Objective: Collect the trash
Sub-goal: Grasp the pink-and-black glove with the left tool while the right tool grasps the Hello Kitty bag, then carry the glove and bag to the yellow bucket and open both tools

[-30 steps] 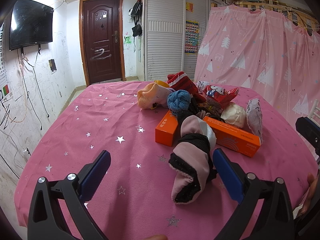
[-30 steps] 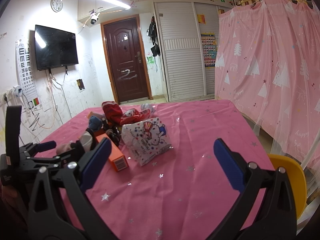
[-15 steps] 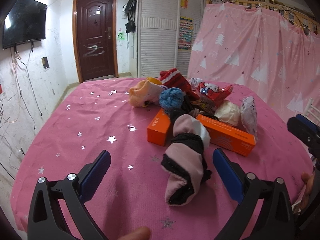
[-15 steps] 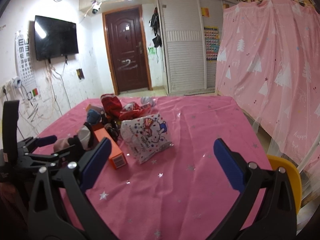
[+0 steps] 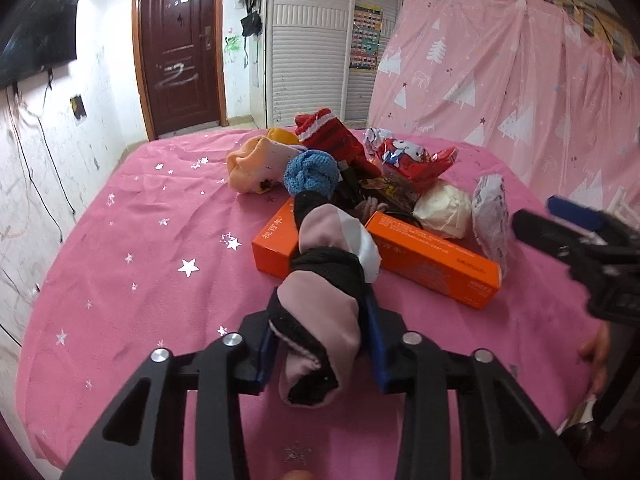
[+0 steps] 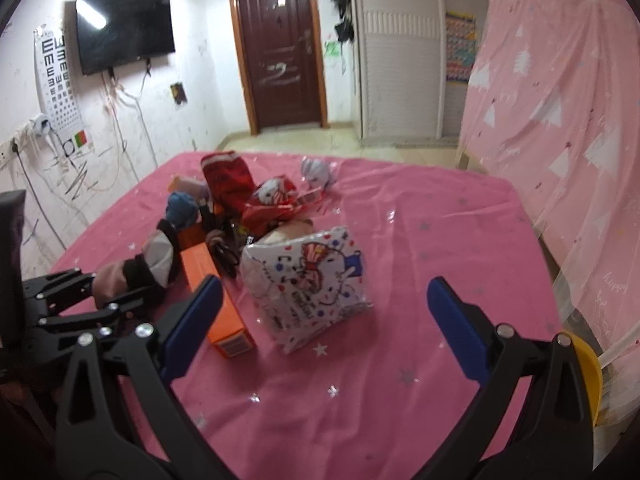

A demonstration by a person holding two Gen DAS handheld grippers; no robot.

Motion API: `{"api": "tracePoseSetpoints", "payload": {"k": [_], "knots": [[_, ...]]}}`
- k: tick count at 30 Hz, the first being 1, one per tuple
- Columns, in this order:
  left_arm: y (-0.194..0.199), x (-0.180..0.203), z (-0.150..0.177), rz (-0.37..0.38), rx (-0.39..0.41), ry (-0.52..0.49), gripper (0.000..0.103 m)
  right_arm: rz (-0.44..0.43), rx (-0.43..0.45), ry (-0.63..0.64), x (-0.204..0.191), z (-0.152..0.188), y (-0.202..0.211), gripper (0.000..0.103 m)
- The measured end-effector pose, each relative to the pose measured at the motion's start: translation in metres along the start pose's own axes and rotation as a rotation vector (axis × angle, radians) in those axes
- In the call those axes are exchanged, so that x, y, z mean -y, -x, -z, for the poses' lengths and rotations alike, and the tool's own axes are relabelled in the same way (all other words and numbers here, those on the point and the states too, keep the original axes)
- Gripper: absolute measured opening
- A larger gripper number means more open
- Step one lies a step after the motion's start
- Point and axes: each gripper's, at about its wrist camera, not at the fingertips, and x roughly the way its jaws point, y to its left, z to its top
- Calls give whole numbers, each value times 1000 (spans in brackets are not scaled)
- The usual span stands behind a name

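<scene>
My left gripper is shut on a pink and black sock bundle at the near end of the pile. The pile on the pink starred cloth holds an orange box, a second orange box, a blue knit ball, a red sock, a red snack bag and a cream wad. My right gripper is open and empty, hovering just short of a white cartoon bag. The left gripper with the sock bundle shows in the right wrist view.
A peach sock and a silver wrapper lie at the pile's sides. A yellow chair stands off the table's right edge. A pink curtain hangs to the right. A door and a wall TV are beyond.
My left gripper moved forward and closed on the pink and black sock bundle. My right gripper moved closer to the white cartoon bag and stayed open.
</scene>
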Motion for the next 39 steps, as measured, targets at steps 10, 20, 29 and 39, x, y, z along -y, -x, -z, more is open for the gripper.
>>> {"api": "tracePoseSetpoints", "payload": {"k": [10,20,29,39], "knots": [[34,-5,0,103,104,13,29,-33,-144,-16,2,-3,-27,58],[48,-6,-10,111,129,29,29,13,-66,-17,3,-2,-11,34],[56,40,-26,186,142,-57,29,84,46,-76,44,-5,39,35],[45,123,-48,289,103,-182,29,220,95,-181,117,11,83,35]]}}
